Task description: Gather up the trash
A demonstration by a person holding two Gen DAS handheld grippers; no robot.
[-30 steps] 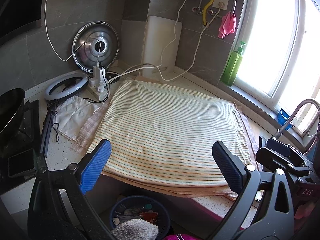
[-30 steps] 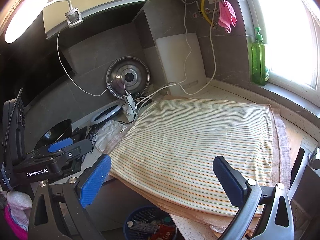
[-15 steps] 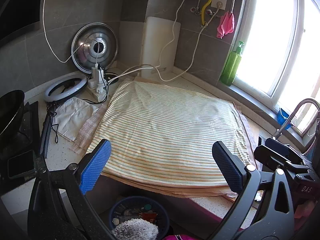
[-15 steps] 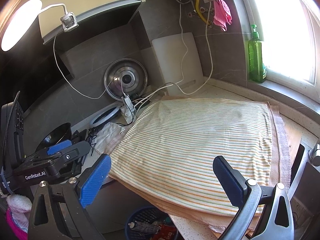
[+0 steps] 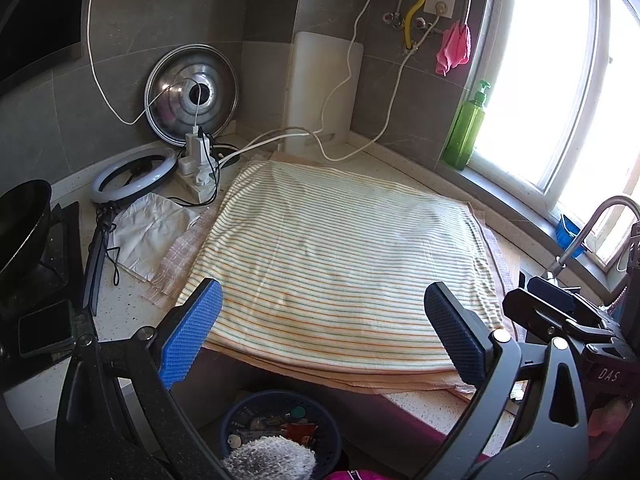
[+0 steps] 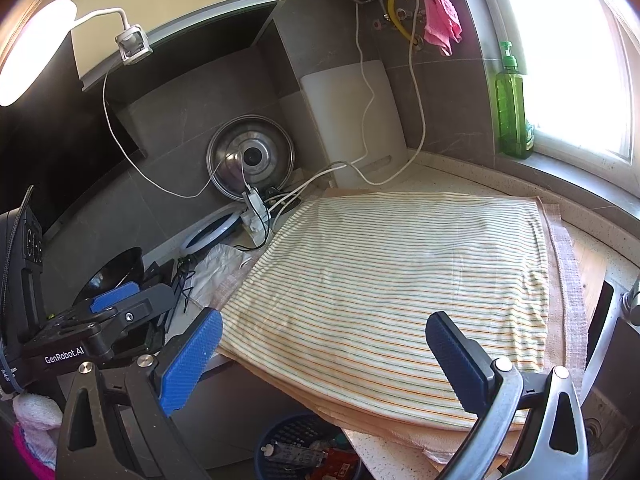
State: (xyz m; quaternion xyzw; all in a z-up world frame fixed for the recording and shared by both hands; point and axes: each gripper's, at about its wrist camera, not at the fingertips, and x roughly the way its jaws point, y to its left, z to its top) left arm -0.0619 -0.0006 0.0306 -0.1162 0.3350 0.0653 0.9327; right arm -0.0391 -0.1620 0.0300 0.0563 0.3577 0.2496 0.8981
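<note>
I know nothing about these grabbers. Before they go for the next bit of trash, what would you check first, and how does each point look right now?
1. Left gripper jaws open, nothing held: ok.
2. Right gripper jaws open, nothing held: ok.
3. Bin below the counter edge, open on top, trash already inside: ok.
4. Trash left on the striped cloth: none visible.
5. Crumpled white paper beside the cloth, whether it is trash: cannot tell.

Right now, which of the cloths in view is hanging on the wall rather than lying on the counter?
The pink rag, hung by the wall socket near the window. The striped cloth and white cloth lie flat on the counter.
</note>
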